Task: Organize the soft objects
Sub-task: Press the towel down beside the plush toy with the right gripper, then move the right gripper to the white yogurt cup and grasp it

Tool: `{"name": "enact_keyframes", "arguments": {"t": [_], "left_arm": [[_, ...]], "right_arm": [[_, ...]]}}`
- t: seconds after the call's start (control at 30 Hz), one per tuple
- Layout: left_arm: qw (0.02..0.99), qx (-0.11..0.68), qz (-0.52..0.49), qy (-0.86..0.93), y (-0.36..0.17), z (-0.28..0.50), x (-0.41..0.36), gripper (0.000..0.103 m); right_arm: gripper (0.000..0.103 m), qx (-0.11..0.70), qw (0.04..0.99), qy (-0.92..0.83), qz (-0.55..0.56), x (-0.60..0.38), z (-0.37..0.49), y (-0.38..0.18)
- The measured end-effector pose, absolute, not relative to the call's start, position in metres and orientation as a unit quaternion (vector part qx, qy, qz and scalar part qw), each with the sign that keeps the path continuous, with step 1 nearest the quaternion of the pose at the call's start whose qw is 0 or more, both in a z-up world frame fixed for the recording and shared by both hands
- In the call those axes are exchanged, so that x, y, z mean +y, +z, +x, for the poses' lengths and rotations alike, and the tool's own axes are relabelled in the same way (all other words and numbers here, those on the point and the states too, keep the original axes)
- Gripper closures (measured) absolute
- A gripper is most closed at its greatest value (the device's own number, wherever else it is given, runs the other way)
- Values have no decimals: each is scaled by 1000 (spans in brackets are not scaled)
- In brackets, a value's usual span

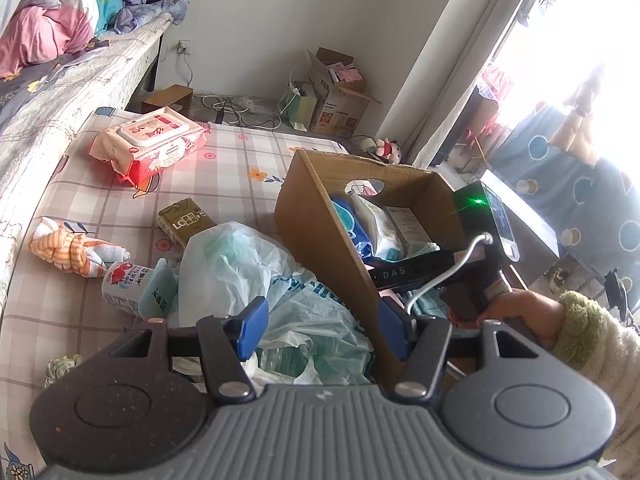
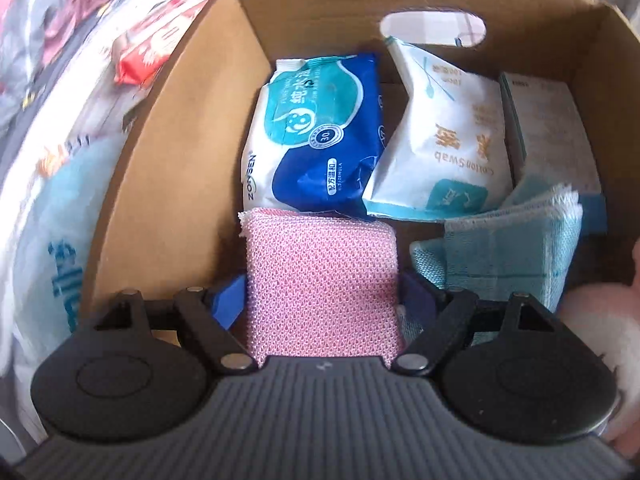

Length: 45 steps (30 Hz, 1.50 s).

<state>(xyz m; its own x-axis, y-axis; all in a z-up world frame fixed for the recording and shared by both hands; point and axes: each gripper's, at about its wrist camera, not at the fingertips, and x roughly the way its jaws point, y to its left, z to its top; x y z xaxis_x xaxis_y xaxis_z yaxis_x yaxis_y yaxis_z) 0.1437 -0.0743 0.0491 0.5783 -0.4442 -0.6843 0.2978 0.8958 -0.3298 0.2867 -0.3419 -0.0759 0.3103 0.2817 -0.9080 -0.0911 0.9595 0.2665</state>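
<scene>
The right gripper [image 2: 322, 300] is clamping a pink mesh sponge [image 2: 320, 280] inside the cardboard box [image 2: 160, 168], just in front of a blue wipes pack [image 2: 316, 140] and beside folded teal cloths [image 2: 512, 248]. Lowering it flat into the near gap before releasing looks wisest. The left gripper [image 1: 322, 330] is hanging wide open over a plastic bag [image 1: 240, 264] outside.

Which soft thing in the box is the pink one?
The pink mesh sponge, held between the right gripper fingers. The wipes pack is blue, the folded cloth pale teal.
</scene>
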Motion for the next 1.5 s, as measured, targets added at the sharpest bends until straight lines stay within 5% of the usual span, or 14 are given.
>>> {"name": "enact_keyframes", "arguments": {"t": [0.5,0.63,0.87,1.03,1.33,1.5], "left_arm": [[892,391,-96,-204,54,139,-57,30],[893,388,-101,-202,54,137,-49,26],[902,386,-95,-170,51,123,-23,22],[908,385,-92,-136,42,104,15,21],[911,400,-78,-69,20,68,71,21],[910,405,-71,-53,11,56,80,21]], "right_arm": [[18,462,873,72,138,-393,242,-12],[47,482,867,42,119,-409,235,-15],[63,547,823,23,150,-411,252,-88],[60,540,827,28,154,-408,244,-79],[30,445,884,21,145,-402,190,-14],[27,395,905,54,150,-379,161,21]]}}
